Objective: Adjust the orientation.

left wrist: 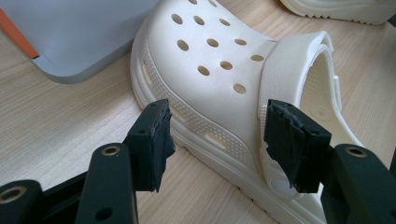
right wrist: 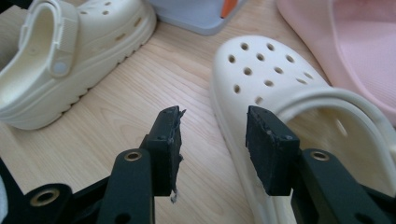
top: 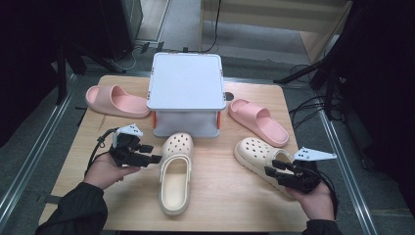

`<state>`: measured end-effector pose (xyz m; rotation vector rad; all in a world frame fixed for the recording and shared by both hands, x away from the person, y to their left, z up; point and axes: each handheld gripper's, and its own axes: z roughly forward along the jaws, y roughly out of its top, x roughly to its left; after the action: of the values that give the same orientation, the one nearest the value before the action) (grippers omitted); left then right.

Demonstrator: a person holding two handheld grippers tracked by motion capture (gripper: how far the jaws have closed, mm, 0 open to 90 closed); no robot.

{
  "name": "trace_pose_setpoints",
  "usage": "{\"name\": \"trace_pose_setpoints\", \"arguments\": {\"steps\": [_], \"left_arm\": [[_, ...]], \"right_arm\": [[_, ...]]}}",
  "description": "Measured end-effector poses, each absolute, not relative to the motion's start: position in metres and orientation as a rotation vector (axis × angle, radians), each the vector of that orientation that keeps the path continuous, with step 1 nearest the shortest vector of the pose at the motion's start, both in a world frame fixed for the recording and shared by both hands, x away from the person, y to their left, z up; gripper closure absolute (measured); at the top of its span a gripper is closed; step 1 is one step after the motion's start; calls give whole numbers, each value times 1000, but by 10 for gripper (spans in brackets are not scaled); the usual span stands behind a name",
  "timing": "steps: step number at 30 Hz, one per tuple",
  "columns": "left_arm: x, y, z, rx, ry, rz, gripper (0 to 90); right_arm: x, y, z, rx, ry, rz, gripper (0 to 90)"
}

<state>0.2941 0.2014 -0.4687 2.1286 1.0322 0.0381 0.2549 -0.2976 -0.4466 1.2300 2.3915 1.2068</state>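
On the table (top: 220,200), the left gripper (top: 154,158) has its jaws apart at the side of one clog (top: 174,171); the right gripper (top: 271,170) straddles the second clog's (top: 257,154) near edge. Beyond both jaws stands a box (top: 186,93), a slide (top: 116,101) (top: 258,121) on each side.

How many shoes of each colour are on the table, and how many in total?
Cream clogs: 2, one near the left gripper, one near the right gripper.
Pink slides: 2, one left of the box, one right of it.
Total: 4
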Motion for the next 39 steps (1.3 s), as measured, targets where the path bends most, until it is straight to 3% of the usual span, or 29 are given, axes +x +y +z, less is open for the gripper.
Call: {"name": "trace_pose_setpoints", "arguments": {"steps": [12, 18, 19, 21, 31, 39], "left_arm": [[295, 201, -469, 2126, 1026, 21, 406], [295, 200, -469, 2123, 1031, 18, 406], [295, 201, -469, 2122, 1032, 17, 406], [295, 201, -469, 2123, 1030, 18, 406], [295, 202, -469, 2115, 1036, 25, 404], [294, 203, -468, 2101, 1032, 27, 434]], "right_arm": [[272, -309, -468, 1306, 2417, 1128, 530], [283, -301, -478, 1308, 2478, 1108, 662], [286, -300, -479, 1336, 2472, 1096, 742], [288, -300, -478, 1344, 2464, 1104, 765], [288, -291, -463, 1399, 2393, 1172, 782], [284, -258, -447, 1343, 2390, 1225, 782]]}}
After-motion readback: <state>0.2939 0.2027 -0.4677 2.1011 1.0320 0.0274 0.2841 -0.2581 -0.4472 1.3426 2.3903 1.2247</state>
